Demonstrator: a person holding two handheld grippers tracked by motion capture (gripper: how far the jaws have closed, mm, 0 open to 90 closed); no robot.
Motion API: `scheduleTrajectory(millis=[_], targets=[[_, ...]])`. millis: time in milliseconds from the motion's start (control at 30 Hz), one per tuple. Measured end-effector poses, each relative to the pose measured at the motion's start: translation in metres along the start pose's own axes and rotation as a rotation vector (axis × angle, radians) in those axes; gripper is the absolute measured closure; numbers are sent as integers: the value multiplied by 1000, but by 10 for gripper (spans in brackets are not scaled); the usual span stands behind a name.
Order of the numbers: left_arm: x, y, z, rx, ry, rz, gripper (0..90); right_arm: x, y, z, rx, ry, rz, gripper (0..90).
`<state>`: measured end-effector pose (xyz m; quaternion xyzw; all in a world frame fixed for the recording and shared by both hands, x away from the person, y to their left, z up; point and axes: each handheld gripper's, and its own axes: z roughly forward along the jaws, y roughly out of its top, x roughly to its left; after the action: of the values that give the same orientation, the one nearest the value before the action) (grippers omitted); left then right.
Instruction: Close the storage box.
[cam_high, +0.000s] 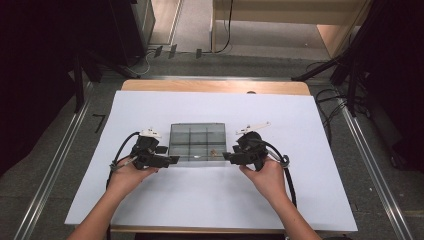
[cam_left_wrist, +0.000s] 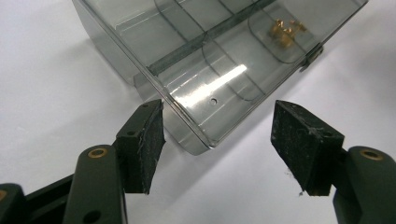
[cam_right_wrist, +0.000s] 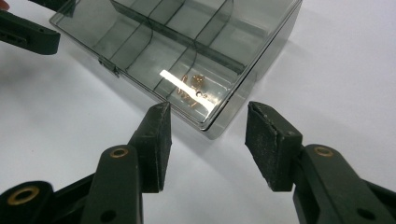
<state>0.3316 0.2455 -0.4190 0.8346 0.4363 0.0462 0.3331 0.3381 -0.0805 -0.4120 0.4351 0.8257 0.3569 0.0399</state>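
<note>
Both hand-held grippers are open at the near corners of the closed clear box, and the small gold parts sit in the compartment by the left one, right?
Not quite. The gold parts lie in the compartment at the corner by the right hand-held gripper, as the right gripper view shows. The rest holds: the left hand-held gripper and the right are open at the near corners of the closed clear box.

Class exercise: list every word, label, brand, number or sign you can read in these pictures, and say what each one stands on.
None: no readable text anywhere.
The clear box, its lid and latch are unmarked.
The white sheet is blank.
The left gripper and right gripper bear no lettering.
</note>
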Motion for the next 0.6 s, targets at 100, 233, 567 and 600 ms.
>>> scheduleTrajectory(millis=[100,233,567,600], targets=[[0,2,-3,3,1,3,359,-1,1,-4,-12,1,0,502],[2,4,-9,-1,11,10,359,-5,1,-7,-11,21,4,467],[11,6,-17,-7,18,-10,358,-18,-1,-15,-33,19,8,380],[12,6,-18,-3,17,-8,357,-20,-1,-16,-25,16,26,376]])
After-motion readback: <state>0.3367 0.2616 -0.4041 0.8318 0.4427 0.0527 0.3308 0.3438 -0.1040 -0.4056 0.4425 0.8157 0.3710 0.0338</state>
